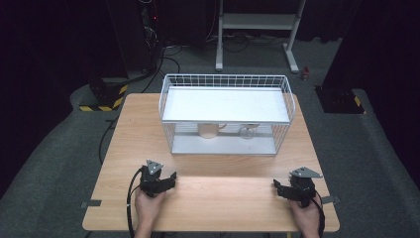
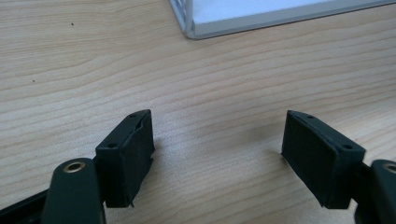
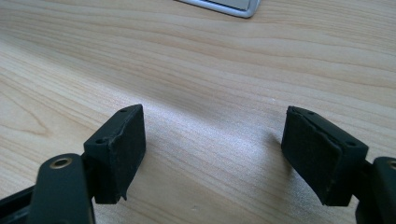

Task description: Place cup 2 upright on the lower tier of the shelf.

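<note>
A white wire rack (image 1: 287, 99) with two shelves stands at the back of the wooden table (image 1: 223, 198). On its lower shelf are a cream mug (image 1: 209, 130) and a clear glass (image 1: 247, 131). My left gripper (image 1: 172, 177) rests near the front left of the table, held by a hand, its jaws open over bare wood. In the left gripper view the left gripper (image 2: 217, 135) has nothing between its pads, and the rack's corner (image 2: 196, 29) lies ahead. My right gripper (image 1: 277, 186) sits at the front right, open; in the right gripper view the right gripper (image 3: 212, 133) is empty too.
Bare wood lies between both grippers and the rack. Beyond the table is grey floor with black cables (image 1: 106, 131), a white metal stand (image 1: 257, 22) and yellow-and-black striped bases (image 1: 101, 99). The table's front edge runs just behind the hands.
</note>
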A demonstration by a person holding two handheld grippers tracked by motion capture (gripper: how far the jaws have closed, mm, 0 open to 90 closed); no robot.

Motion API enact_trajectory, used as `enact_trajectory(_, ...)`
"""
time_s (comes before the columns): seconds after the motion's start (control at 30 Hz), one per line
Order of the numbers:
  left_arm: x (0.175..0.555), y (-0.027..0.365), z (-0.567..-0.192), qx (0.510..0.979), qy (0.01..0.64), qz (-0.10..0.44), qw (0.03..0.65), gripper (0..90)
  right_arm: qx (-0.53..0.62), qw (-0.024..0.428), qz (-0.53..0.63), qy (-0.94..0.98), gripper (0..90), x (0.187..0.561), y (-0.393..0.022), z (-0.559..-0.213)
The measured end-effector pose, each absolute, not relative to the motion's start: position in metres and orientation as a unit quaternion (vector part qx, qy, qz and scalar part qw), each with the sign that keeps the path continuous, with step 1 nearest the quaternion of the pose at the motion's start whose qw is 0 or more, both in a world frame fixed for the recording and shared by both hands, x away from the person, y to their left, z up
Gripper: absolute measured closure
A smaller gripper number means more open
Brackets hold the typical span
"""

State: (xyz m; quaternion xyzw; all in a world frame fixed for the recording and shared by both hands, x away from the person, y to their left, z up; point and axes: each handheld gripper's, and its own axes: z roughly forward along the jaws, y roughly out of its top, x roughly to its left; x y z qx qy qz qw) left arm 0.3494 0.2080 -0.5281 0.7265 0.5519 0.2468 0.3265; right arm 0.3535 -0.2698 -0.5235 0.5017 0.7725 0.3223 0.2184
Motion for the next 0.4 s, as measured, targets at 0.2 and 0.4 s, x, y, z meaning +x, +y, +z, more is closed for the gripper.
enact_trajectory(0.2,0.3495,0.2067,-0.5283,0.726,0.553,0.25,0.324,25.5,0.501,0.219,0.322,0.773,21.9,0.3534,-0.2698,-0.5236)
enact_trajectory(0.4,0.349,0.2061,-0.5282,0.725,0.555,0.251,0.322,25.5,0.501,0.219,0.322,0.773,21.9,0.3534,-0.2698,-0.5236)
